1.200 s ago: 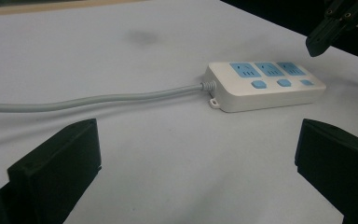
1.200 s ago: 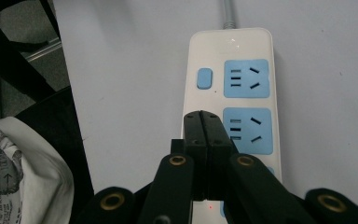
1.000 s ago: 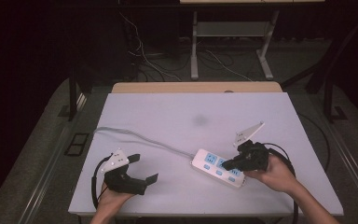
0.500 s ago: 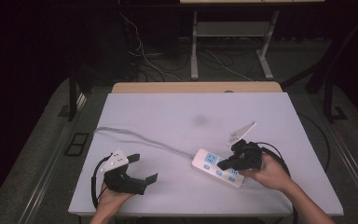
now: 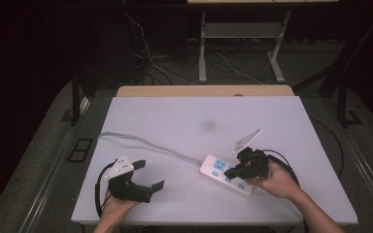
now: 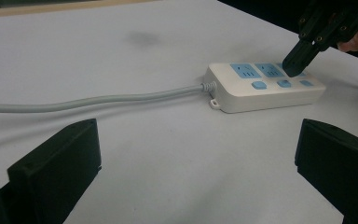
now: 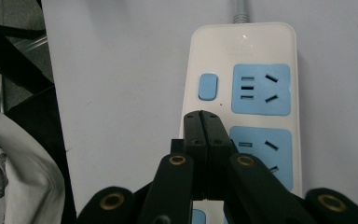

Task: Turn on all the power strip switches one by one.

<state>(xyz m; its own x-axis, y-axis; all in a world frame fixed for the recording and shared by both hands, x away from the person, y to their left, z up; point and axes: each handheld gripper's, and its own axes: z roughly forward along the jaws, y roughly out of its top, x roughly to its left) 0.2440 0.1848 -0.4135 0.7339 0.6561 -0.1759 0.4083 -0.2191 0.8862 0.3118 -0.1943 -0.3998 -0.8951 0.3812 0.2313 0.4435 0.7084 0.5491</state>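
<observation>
The right gripper (image 5: 231,172) points down with fingers pressed together; the left gripper (image 5: 148,174) gapes wide.

Both forearms are bare, with no sleeves. The left hand-held gripper (image 5: 148,177) is matte black with two blocky jaws, a grey three-cornered plate on top and a black cable looping behind. The right hand-held gripper (image 5: 230,172) is black too, with brass-coloured rivets on its linkage arms, a matching grey plate and a looping black cable

right gripper (image 5: 230,173) shifted slightly along power strip (image 5: 212,167)
</observation>
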